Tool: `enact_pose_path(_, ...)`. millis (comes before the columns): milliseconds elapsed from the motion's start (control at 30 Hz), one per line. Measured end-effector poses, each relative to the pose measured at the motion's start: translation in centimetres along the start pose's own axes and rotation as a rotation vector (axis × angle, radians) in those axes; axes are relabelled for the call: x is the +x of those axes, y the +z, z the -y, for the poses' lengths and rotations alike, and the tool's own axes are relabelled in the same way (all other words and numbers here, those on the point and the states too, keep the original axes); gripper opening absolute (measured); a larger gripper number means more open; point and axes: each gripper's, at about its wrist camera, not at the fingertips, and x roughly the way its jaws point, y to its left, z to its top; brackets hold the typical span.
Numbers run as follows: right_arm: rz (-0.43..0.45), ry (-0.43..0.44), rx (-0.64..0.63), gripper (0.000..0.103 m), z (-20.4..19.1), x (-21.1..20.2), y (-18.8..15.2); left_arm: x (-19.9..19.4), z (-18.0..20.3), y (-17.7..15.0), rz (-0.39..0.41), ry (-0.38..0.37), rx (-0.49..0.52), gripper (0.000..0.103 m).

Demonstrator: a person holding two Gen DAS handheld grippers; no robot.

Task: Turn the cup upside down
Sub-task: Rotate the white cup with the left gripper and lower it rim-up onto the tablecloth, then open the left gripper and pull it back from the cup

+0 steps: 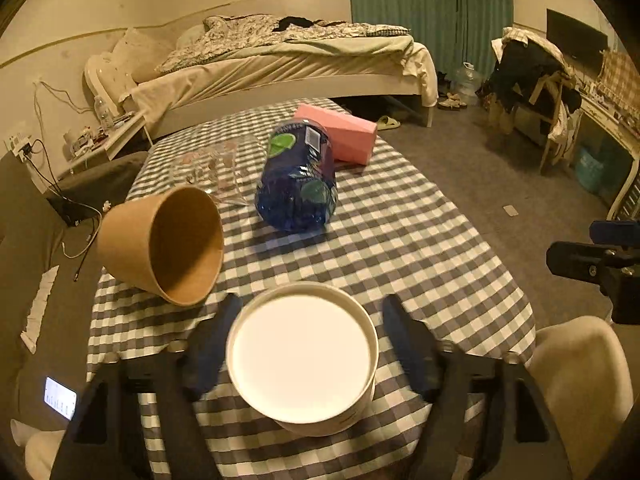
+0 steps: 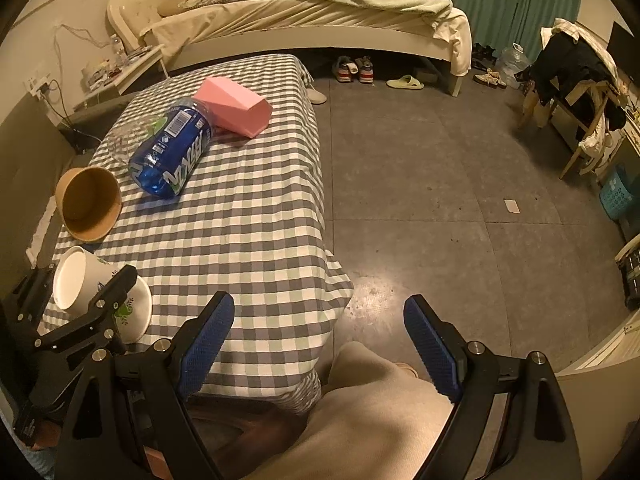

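The white paper cup [image 1: 302,354] sits between the fingers of the left gripper [image 1: 308,344] at the near end of the checked tablecloth [image 1: 420,240]. In the left wrist view its white circular face fills the space between the two dark fingers, so its long axis runs roughly toward that camera. In the right wrist view the same cup [image 2: 86,284] appears tilted, its open mouth facing up and to the left and its printed side toward the cloth. The left gripper's jaws stand spread on either side of the cup; whether the pads actually press it cannot be told.

The right gripper [image 2: 318,340] hangs off the table's near right corner, over the floor and a cream chair [image 2: 360,408], its blue-padded fingers wide apart and holding nothing.

Just beyond the white cup, a brown paper bowl [image 1: 164,246] lies on its side at the table's left edge, mouth toward the cup. Farther back lie a blue plastic bottle [image 1: 298,178], a clear glass [image 1: 212,168] beside it, and a pink box [image 1: 340,134] touching the bottle.
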Motion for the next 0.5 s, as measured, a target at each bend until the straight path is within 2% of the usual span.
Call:
enact_pose_path(200, 0.03, 0.0, 0.004, 0.087, 0.0, -1.6, 0.1, -1.5, -0.3, 1.2, 0.035, -0.016, -0.019, 0.081)
enact_pose_path(267, 0.047, 0.002, 0.007, 0.087, 0.0, -2.3, 0.2, -2.8, -0.8, 1.9, 0.07, -0.035, -0.038, 0.081)
enact_pose_path(367, 0.086, 0.008, 0.009, 0.087, -0.1, -3.8, 0.3, -4.8, -1.9, 2.9, 0.117, -0.072, -0.08, 0.081)
enact_pose_path(500, 0.156, 0.031, 0.003, 0.087, -0.6, -6.0, 0.5, -7.5, -3.7, 4.0, 0.155, -0.064, -0.124, 0.081)
